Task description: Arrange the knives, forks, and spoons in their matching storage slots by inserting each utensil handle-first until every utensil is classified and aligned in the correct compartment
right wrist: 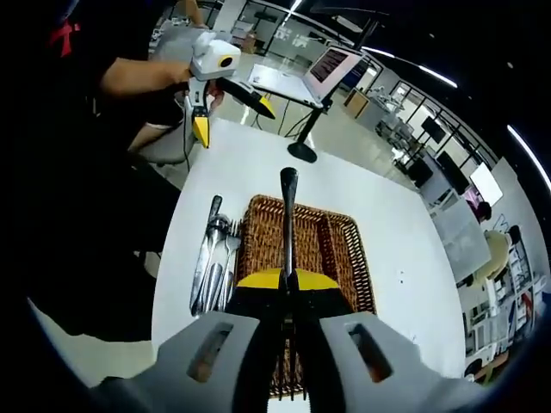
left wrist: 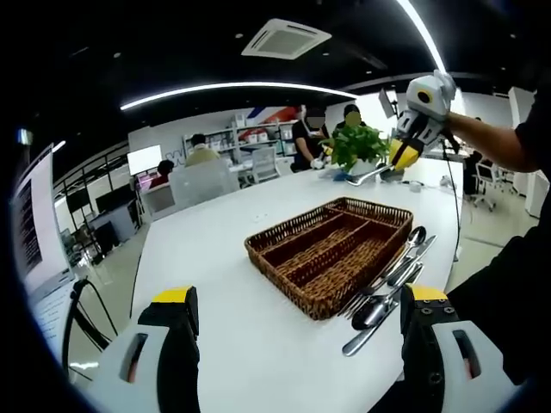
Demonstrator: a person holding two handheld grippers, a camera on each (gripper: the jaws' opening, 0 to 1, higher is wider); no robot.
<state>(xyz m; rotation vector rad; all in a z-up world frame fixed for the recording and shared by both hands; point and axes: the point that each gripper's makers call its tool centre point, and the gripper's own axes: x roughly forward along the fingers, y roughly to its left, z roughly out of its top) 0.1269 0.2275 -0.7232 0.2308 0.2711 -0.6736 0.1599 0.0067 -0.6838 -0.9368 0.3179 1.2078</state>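
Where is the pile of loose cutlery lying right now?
In the left gripper view, the cutlery lies on the white table against the wicker tray's right side; in the right gripper view it lies left of the tray.

Each claw is pale grey plastic with black inner faces and yellow tips. In the left gripper view the left claw [left wrist: 297, 314] rises from about 6 o'clock as two broad grey jaws, each with a dark oblong slot and a yellow cap. The right claw [left wrist: 405, 155], up at 1 o'clock, has a white rounded body and yellow fingers. In the right gripper view the right claw [right wrist: 287, 288] shows the same grey shells with slots, and the left claw [right wrist: 228, 107], at 11 o'clock, is white with yellow points. The person wears a black short sleeve [left wrist: 538, 129].
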